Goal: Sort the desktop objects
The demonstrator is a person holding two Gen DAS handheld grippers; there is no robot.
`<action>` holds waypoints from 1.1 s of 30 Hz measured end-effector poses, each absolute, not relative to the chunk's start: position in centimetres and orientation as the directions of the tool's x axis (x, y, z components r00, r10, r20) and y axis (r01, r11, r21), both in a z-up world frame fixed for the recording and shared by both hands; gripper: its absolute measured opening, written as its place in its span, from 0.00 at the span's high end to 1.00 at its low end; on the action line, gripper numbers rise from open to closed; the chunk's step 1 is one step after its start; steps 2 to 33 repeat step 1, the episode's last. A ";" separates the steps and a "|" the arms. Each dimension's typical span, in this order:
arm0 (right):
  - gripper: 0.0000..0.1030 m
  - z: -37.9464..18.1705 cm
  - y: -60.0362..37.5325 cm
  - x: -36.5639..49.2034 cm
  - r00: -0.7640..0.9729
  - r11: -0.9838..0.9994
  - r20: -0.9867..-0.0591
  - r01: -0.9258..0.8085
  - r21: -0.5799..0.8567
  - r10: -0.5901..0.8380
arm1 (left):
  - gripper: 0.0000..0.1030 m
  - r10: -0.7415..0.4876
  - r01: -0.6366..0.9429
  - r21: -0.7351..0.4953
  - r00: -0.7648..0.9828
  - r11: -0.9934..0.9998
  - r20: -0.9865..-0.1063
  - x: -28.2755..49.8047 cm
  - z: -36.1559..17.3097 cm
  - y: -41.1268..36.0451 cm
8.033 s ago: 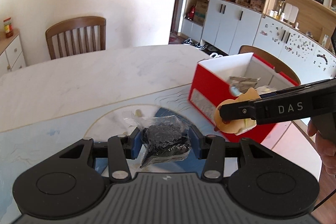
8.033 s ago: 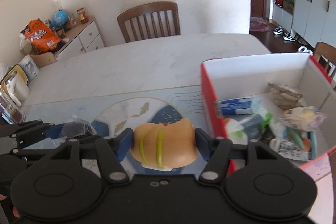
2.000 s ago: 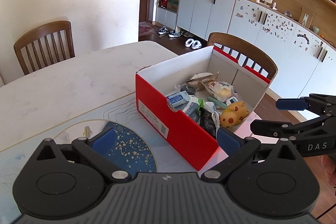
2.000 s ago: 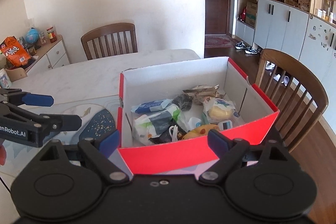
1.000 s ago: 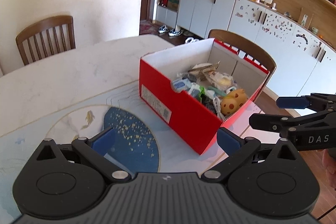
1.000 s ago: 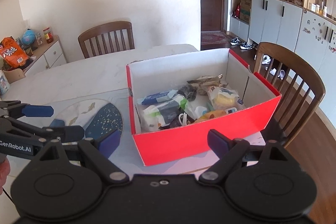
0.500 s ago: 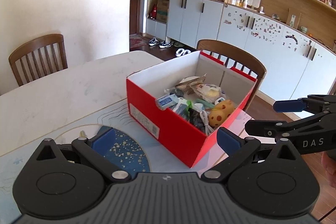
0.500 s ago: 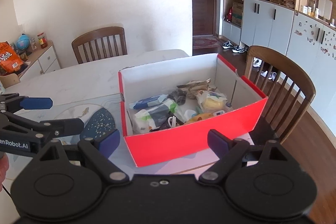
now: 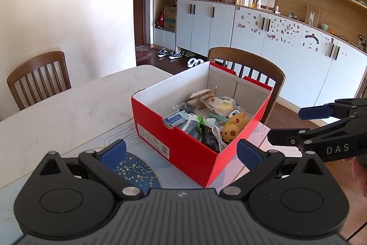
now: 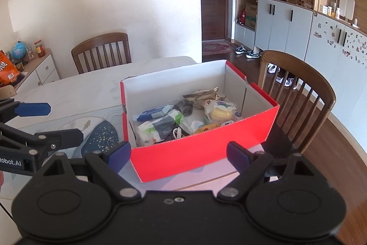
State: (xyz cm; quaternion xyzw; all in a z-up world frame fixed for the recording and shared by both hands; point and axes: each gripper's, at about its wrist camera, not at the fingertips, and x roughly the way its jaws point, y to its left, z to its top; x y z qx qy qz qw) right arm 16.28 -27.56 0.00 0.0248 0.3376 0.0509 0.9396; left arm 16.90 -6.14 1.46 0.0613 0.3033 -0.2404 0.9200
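A red cardboard box (image 9: 174, 141) (image 10: 201, 148) with white inner walls stands on the table near its right edge. Inside lie a spotted orange toy (image 9: 234, 128), a dark crumpled bag (image 9: 209, 138), a blue pack (image 10: 151, 113), a green-white pack (image 10: 160, 128), a yellow snack bag (image 10: 220, 110) and a white cable (image 9: 216, 132). My left gripper (image 9: 181, 150) is open and empty, short of the box's near corner. My right gripper (image 10: 179, 153) is open and empty before the box's long red side. Each gripper shows in the other's view, right gripper (image 9: 298, 124) and left gripper (image 10: 50, 123).
A placemat with a dark blue speckled patch (image 9: 135, 172) lies left of the box. One wooden chair (image 10: 298, 93) stands right behind the box, another chair (image 10: 102, 52) at the table's far side. The table edge (image 10: 206, 183) runs just below the box. Cabinets line the right wall.
Eight seconds ago the left gripper held the dark bag and the right held the orange toy; both now lie in the box. Over the last second both open grippers drew back slightly.
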 end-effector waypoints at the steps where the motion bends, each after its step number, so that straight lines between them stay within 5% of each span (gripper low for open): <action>1: 0.12 0.0 -27.6 16.3 0.767 0.994 -0.632 -0.078 0.080 0.111 | 0.00 -0.403 0.476 -0.035 0.701 0.879 -0.589 16.9 1.5 -6.0; 33: 0.12 0.0 -27.6 16.3 0.767 0.994 -0.632 -0.078 0.080 0.111 | 0.00 -0.403 0.476 -0.035 0.701 0.879 -0.589 16.9 1.5 -6.0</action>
